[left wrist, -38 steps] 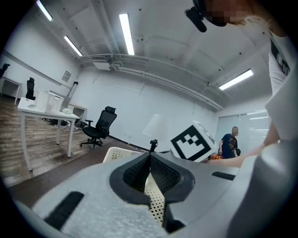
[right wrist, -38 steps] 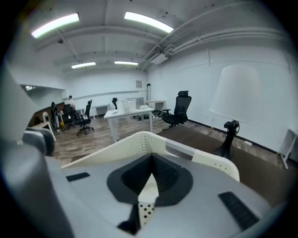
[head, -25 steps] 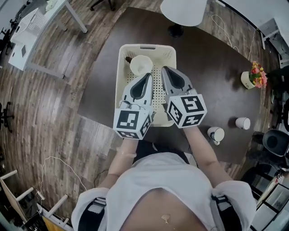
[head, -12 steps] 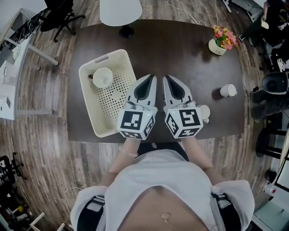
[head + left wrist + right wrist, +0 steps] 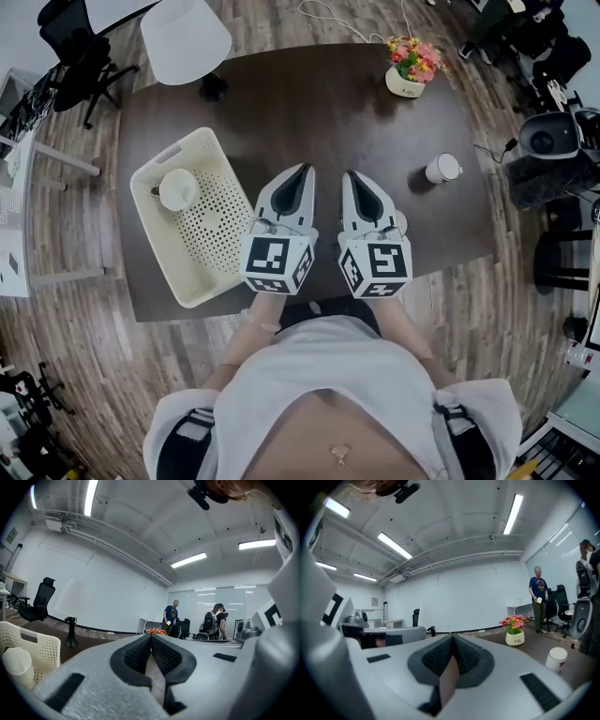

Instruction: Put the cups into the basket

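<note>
Plank flooring (image 5: 75, 375) is seen on every side of a dark table (image 5: 319, 112); the table's middle and far part are left bare, so open room is offered there. A white lamp (image 5: 185, 37) is stood at the far left corner, with an office chair (image 5: 80, 56) beyond it on the floor; a flower pot (image 5: 409, 75) is set near the far right edge.

On the table's left part a cream perforated basket (image 5: 214, 234) is laid open side up. Its long axis is run from the far side toward the person, slanted a little to the right; its near corner is brought close to the table's near edge.

The left gripper (image 5: 300, 172) and right gripper (image 5: 354, 176) are held side by side over the near middle, pointed away from the person; the jaws of each are pressed together with nothing between them.

A first cup (image 5: 177, 189) is stood mouth up in the basket's far end. A second cup (image 5: 442, 169) is stood on the table's right part, well apart from the basket, with both grippers between them. A third cup (image 5: 402, 223) is mostly hidden just beside the right gripper.
</note>
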The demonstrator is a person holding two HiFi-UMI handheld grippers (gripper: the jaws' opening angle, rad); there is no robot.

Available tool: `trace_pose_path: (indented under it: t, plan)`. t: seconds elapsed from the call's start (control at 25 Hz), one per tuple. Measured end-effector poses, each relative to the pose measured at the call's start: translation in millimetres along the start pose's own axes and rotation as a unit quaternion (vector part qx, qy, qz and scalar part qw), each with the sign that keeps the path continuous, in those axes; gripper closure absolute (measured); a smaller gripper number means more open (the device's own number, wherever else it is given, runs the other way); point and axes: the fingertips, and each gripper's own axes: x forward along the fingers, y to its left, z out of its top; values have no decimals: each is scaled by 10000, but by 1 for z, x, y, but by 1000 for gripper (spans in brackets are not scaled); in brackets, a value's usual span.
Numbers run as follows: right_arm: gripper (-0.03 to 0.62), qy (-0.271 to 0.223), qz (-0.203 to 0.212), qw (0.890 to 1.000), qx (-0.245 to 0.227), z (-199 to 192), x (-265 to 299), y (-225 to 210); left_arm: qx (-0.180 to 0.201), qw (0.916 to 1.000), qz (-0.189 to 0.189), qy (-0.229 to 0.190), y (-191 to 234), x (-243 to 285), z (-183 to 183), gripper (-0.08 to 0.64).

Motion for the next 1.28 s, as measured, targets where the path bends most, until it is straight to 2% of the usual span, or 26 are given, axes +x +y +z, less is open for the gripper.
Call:
trace_pose_path:
  t: [0.28,0.64,1.28]
  plan:
    - [581,7,-193,9998,99,-4,-9,-24,54,9998,-166,65,-22,10,-7,549]
    - [581,2,-39,9999,99,-3,-4,-20,39,10000,-34,-32,-18,9,-2,549]
    - [581,60,74,9999,74,-6,-6,-6,21,10000,21,77,-15,2,-7,549]
